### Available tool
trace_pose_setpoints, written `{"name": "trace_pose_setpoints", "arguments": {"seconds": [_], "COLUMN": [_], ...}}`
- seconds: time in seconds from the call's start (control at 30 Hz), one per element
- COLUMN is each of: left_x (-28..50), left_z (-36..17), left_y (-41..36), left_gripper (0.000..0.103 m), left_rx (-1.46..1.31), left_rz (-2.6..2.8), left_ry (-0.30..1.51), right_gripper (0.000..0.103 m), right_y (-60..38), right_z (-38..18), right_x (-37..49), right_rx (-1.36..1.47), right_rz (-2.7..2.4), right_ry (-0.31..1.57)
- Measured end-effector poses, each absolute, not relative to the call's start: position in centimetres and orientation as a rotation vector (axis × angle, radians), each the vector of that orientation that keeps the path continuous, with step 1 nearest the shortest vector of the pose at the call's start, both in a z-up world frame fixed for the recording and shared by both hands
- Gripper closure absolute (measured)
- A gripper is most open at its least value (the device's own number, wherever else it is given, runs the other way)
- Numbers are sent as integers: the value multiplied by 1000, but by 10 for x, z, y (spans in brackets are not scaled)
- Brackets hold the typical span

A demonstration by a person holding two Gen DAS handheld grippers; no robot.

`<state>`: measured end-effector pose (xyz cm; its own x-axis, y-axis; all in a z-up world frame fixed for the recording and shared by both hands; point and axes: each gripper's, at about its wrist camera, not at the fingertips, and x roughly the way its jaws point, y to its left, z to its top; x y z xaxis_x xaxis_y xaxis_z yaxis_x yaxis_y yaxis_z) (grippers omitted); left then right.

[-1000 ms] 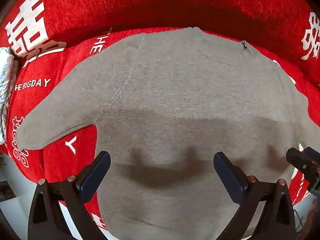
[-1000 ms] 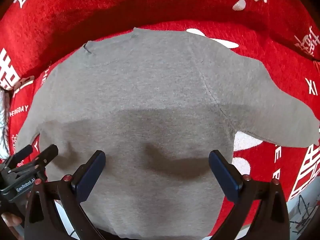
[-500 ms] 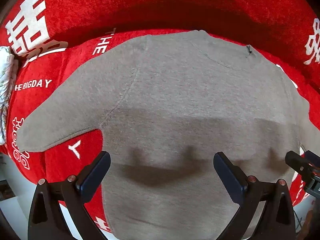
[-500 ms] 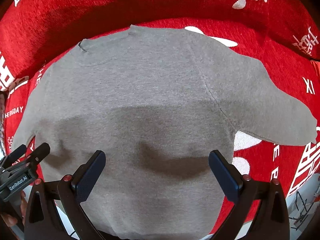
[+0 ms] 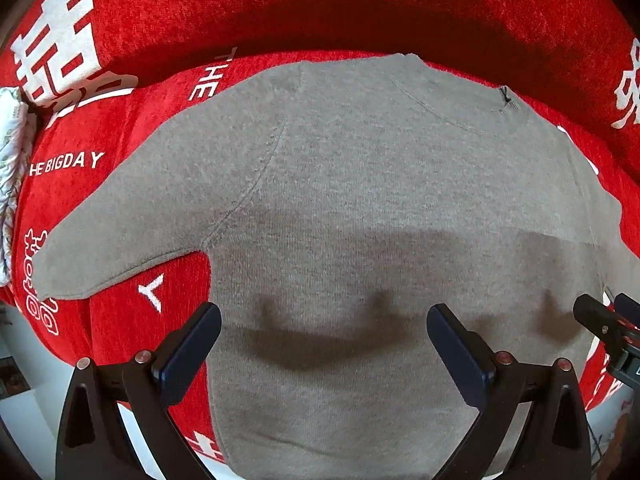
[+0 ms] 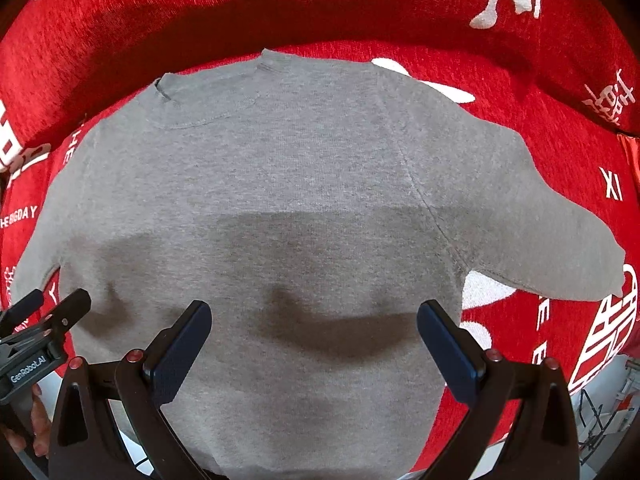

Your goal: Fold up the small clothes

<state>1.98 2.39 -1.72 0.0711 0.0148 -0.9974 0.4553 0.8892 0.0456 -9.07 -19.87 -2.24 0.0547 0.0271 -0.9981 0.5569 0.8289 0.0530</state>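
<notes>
A grey sweater [image 5: 360, 208] lies flat on a red cover [image 5: 120, 152], collar far, hem near, sleeves spread left and right, while the left gripper [image 5: 324, 344] and right gripper [image 6: 314, 336] (both released, empty) hover side by side above its near hem.

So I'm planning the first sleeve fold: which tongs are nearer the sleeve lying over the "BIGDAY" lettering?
Left. The left tongs hover open just beside that sleeve; the right tongs hover open over the sweater's far side.
</notes>
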Motion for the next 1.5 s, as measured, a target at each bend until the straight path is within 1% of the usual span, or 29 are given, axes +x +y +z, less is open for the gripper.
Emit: {"name": "trace_pose_setpoints", "arguments": {"seconds": [1.5], "left_x": [18], "left_z": [-16], "left_y": [52], "left_gripper": [0], "left_rx": [384], "left_rz": [-320], "left_ry": [1466], "right_gripper": [0], "right_y": [-173], "right_z": [-17], "right_x": [-90], "right_rx": [463], "right_rz": [-443], "right_ry": [1481]}}
